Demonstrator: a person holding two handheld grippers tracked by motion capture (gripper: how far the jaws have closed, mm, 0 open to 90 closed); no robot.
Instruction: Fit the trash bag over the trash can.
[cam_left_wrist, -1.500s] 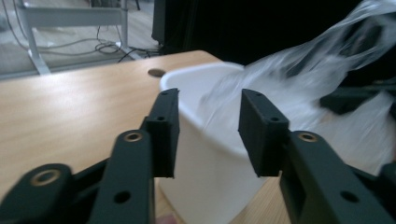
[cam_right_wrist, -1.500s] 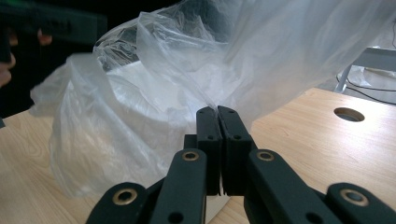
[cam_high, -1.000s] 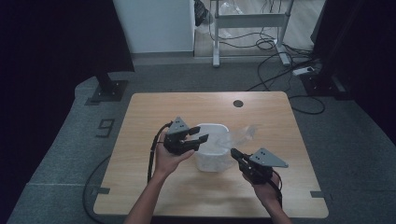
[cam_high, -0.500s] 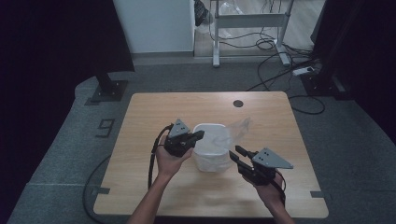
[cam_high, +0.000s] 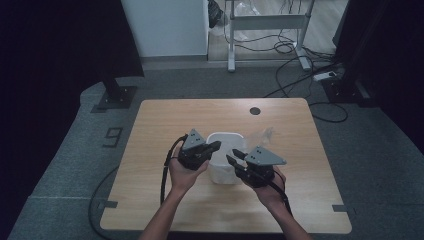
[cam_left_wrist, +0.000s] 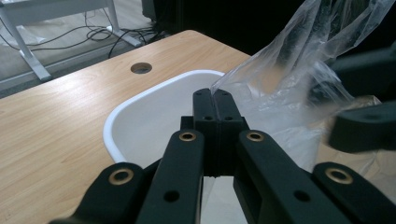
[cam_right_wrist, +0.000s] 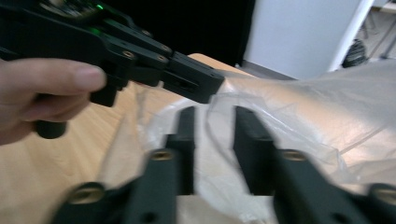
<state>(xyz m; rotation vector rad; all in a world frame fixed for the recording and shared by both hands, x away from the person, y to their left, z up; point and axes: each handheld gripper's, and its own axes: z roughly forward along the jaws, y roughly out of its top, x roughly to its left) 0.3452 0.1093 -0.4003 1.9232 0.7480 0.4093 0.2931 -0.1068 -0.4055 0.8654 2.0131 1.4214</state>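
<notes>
A white plastic bin (cam_high: 216, 136) stands on the wooden table (cam_high: 160, 125), with a clear plastic bag (cam_high: 262, 135) hanging over its right side. My left gripper (cam_high: 217, 145) is over the bin's left rim (cam_left_wrist: 112, 121), and its jaws (cam_left_wrist: 215, 93) are shut on the edge of the bag (cam_left_wrist: 289, 79). My right gripper (cam_high: 232, 154) hovers at the bin's right front, pointing toward the left gripper (cam_right_wrist: 205, 88). Its jaws (cam_right_wrist: 215, 112) have just been closing and still stand apart, with loose film of the bag (cam_right_wrist: 327, 107) between them.
A round cable hole (cam_high: 255, 110) sits in the table's far right part. The left gripper's black cable (cam_high: 165, 170) hangs off the front left. Beyond the table are a white desk frame (cam_high: 265, 22), floor cables (cam_high: 300, 85) and dark curtains.
The left jaws closed on the bag's edge. The right gripper rose and moved left toward the bin and the left gripper, opening and then narrowing its jaws.
</notes>
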